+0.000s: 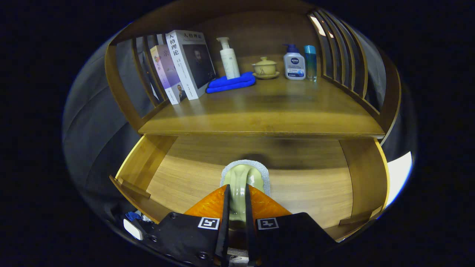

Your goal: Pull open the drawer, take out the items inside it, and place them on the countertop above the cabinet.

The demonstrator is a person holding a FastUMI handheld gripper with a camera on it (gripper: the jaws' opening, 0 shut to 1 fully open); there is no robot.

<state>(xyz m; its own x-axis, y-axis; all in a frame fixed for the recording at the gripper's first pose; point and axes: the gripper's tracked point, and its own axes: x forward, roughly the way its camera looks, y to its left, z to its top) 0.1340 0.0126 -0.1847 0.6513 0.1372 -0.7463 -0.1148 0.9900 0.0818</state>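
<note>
1. One item in hand: a pale green glazed piece, likely a small ceramic lid or dish (243,178), sits between the fingers of the claw (237,207). Both fingers are narrowed onto it, one on each side. Exact shape is hard to tell; part is hidden by the fingers.
2. Location: the green piece is over the open drawer (185,178), above a grey felt-like pad (265,174) that shows around its far edge. Whether it still rests on the pad cannot be told.
3. Handling judgement: stiff, smooth glaze, so probably slippery and breakable; light. Grip should stay on the raised middle ridge, firm but not crushing, piece kept level.
4. Destination: the table (259,107) at 12 o'clock from the claw, directly above the drawer. Free wood lies along its near edge.
5. Already standing on the table, far side: books (185,63) at 11 o'clock, a blue cloth (230,83), a white pump bottle (228,59), a lidded cup on a saucer (265,68), and two more bottles (298,63) at 1 o'clock.
6. Risk: the table's front lip overhangs the drawer; clear it on the lift.
</note>
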